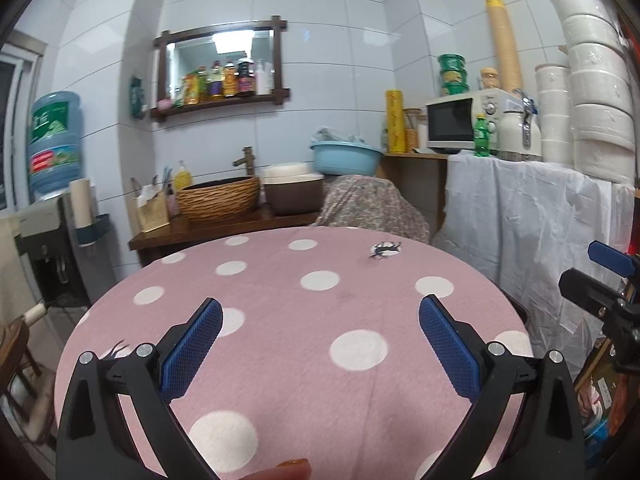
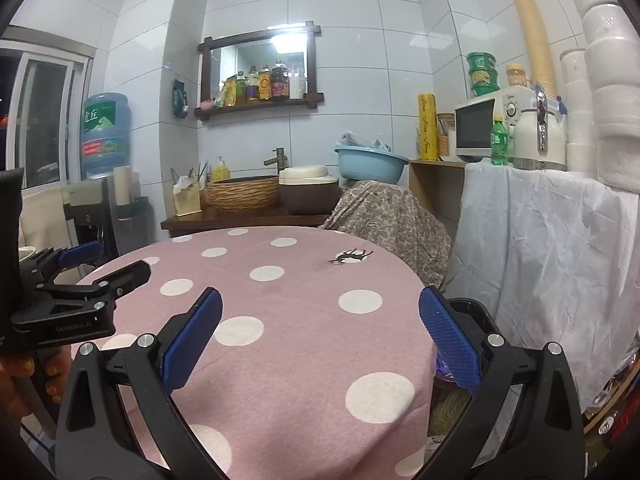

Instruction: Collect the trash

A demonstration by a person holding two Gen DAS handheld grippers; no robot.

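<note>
L wrist view: left tool [image 1: 320,344] spread wide, empty, over pink dotted surface [image 1: 280,360]; no trash visible on it. Right tool [image 1: 612,280] shows at R edge. R wrist view: right tool [image 2: 320,344] wide open, empty, at surface's R rim; only here a dark bin [image 2: 476,316] shows beside it.

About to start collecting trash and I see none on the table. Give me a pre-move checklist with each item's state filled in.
1. Left gripper open, nothing between its fingers: ok.
2. Right gripper open, nothing between its fingers: ok.
3. Trash visible on the polka-dot tablecloth: not ok, only its printed dots and a small dark animal print show.
4. Bin located: cannot tell; a dark rim shows beside the table behind the right gripper.
5. The two grippers apart from each other: ok.
</note>
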